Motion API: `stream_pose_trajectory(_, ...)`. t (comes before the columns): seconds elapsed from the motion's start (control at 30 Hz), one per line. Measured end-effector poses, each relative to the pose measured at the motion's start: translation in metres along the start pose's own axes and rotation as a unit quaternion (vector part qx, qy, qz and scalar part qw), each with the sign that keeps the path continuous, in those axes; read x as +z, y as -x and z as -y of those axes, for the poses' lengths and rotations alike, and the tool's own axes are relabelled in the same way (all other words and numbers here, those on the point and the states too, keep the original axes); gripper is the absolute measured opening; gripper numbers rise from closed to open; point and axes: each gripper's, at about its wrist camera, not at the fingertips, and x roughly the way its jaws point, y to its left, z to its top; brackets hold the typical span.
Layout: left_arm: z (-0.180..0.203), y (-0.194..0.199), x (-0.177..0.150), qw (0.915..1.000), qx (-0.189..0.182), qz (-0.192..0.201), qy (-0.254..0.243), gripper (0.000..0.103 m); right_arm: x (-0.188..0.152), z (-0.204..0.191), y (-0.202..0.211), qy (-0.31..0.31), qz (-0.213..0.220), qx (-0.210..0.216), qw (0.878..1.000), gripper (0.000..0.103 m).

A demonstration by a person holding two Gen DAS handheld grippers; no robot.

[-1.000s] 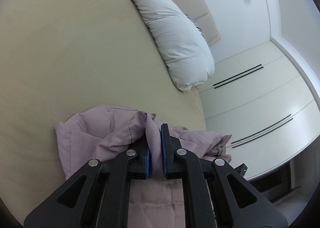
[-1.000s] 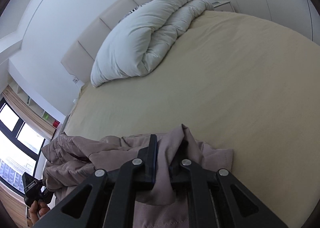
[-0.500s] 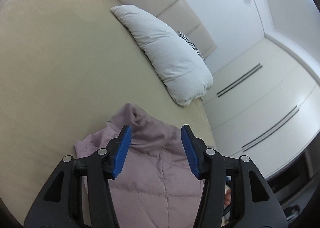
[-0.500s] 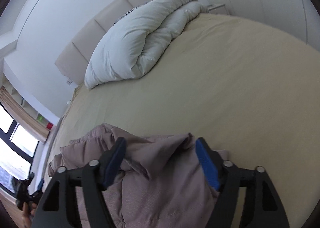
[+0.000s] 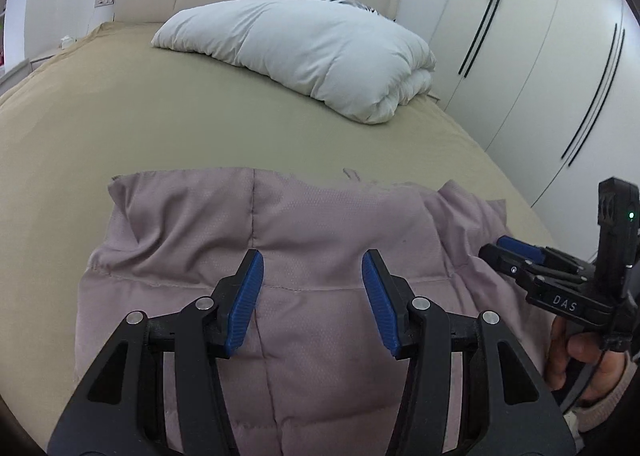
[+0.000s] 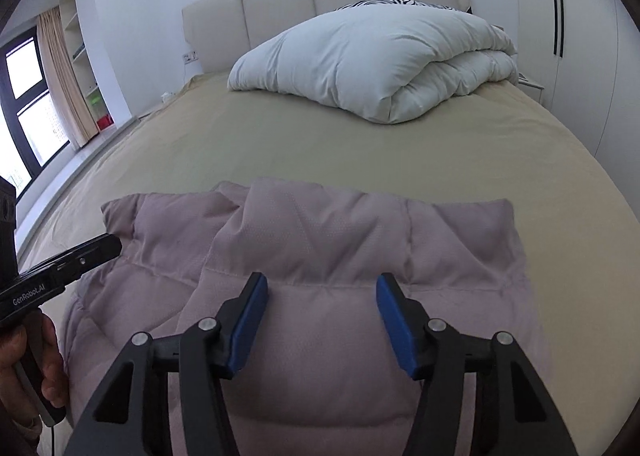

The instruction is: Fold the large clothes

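A mauve quilted garment [image 5: 320,248] lies spread on the near part of the tan bed [image 5: 160,128]. The left gripper [image 5: 312,296] hovers over it with fingers spread apart, holding nothing. The right gripper [image 6: 322,316] likewise stands wide and empty above the cloth. A folded white duvet [image 6: 380,56] rests near the headboard [image 6: 320,0], perhaps covering a striped pillow.
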Motion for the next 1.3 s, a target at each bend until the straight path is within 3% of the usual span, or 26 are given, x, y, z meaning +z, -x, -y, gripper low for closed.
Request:
stream_pose_trajectory(0.23, -0.007, -0.062, -0.002, 0.9996, 0.016, -0.023, 0.006, 0.05, 0.007, 0.024, -0.046, -0.031, -0.031, -0.016, 0.999, 0.059)
stream_pose_trajectory(0.47, -0.032, -0.091, 0.003, 0.999, 0.01, -0.032, 0.029, 0.052, 0.009, 0.036, -0.077, -0.044, -0.047, -0.016, 0.998, 0.061)
stream_pose_trajectory(1.3, -0.032, -0.089, -0.018, 0.9991, 0.034, -0.02, 0.017, 0.052, -0.001, 0.034, -0.097, -0.037, -0.016, -0.029, 0.999, 0.062)
